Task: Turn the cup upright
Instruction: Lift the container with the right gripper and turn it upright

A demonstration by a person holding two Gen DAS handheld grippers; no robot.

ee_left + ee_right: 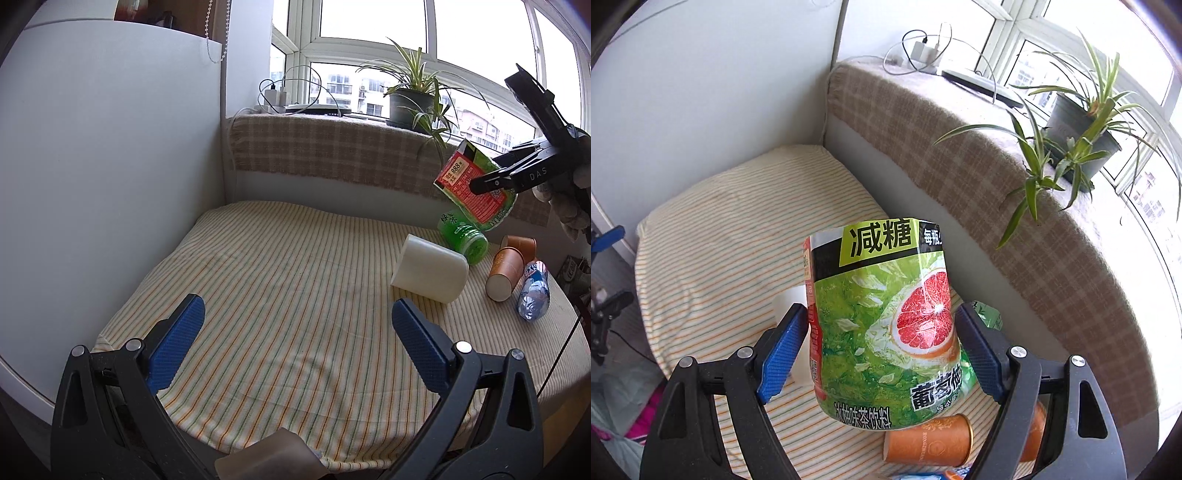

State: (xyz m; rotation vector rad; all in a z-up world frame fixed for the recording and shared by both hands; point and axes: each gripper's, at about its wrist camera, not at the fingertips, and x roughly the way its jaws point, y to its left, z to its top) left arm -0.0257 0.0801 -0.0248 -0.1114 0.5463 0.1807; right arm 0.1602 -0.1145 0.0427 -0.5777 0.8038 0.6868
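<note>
**Right gripper holds labelled cup in air**

The right gripper (pixel 882 343) clamps the green cut-bottle cup with grapefruit label (pixel 886 325) between its blue pads (pixel 783 350), lifted clear of the striped tablecloth (pixel 277 295) and tilted. The left gripper (pixel 295 350) hovers spread wide, grasping nothing. On the cloth lie a white cylindrical cup (pixel 430 273) on its side, a green bottle-base cup (pixel 463 236), and two orange paper cups (pixel 508 266).

Both views are lit by daylight from the window (pixel 373 18), which is blown out. Straight lines are bent at the fisheye edges; shadows are soft.
</note>
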